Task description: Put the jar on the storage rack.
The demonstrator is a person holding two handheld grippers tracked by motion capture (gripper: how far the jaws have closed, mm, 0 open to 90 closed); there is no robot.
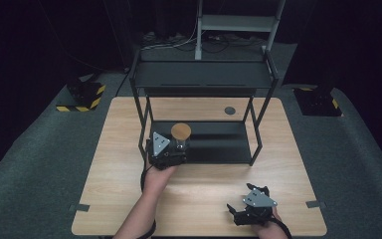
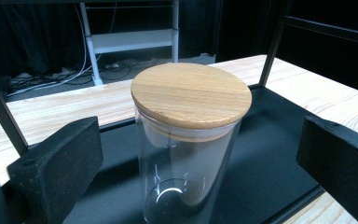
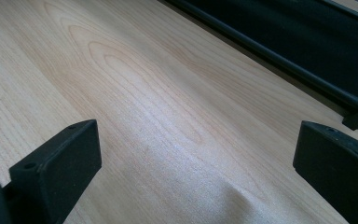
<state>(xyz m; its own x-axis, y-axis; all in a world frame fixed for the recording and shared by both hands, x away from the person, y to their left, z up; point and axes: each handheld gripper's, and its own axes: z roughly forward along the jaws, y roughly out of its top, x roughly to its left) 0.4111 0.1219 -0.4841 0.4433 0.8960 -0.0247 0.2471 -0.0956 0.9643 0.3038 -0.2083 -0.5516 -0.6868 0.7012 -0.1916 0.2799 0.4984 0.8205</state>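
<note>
Left gripper view: left gripper (image 2: 186,186) jaws spread wide either side of the glass jar (image 2: 186,177), not touching it; jar stands upright, wooden lid (image 2: 191,95) on, on the black rack's (image 1: 206,79) bottom shelf. Right gripper (image 1: 251,211) also wide open and empty, on the table (image 1: 199,204) in front of the rack.

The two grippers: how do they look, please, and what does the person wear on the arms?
Both the left gripper and the right gripper are black, each with a grey three-cornered plate on top. Their fingers are thick, matte black blocks with small holes. Black cables trail along bare forearms; no sleeves are visible.
</note>
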